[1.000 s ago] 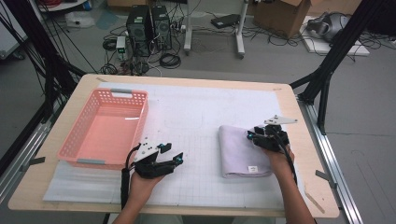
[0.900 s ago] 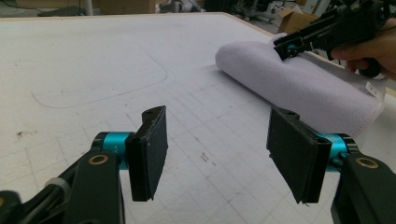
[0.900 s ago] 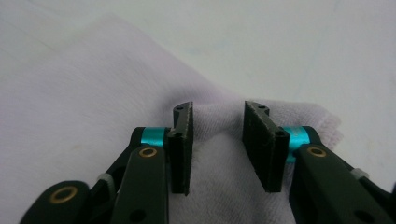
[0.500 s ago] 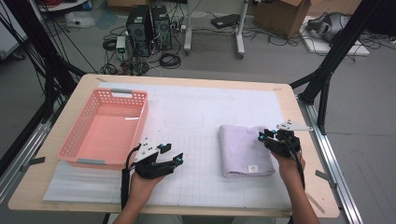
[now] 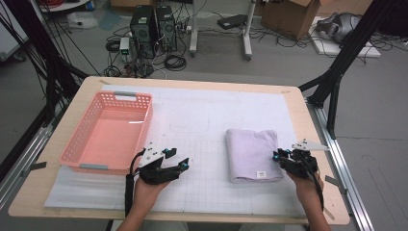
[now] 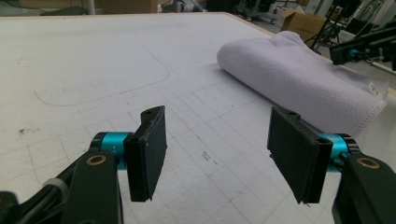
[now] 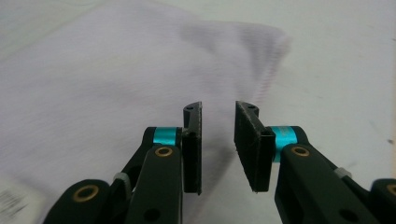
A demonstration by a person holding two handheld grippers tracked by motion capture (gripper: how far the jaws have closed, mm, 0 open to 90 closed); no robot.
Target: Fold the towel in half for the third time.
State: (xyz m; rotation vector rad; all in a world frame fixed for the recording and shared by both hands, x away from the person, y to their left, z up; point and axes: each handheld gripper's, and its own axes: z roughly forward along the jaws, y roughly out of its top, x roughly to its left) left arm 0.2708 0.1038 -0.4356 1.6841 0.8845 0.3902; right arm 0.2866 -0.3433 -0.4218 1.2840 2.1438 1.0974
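Note:
A folded lilac towel (image 5: 252, 153) with a small white label lies on the white mat right of centre. My right gripper (image 5: 277, 156) sits at the towel's right edge, low on the mat, pointing left at it. In the right gripper view its jaws (image 7: 218, 140) stand a narrow gap apart; they have just been closing, nothing is pinched between them, and the towel (image 7: 93, 84) lies just beyond the tips. My left gripper (image 5: 182, 164) rests open on the mat left of the towel. In the left gripper view its jaws (image 6: 217, 154) are wide apart and bare, facing the towel (image 6: 299, 79).
A pink plastic basket (image 5: 77, 144) stands at the left of the table, just beyond my left hand. The white gridded mat (image 5: 202, 115) covers most of the tabletop. Black frame posts, cables and computer boxes stand on the floor behind the table.
My right gripper has slid rightward from over the towel to its right edge, and its jaws have narrowed. The left gripper and the towel have stayed put.

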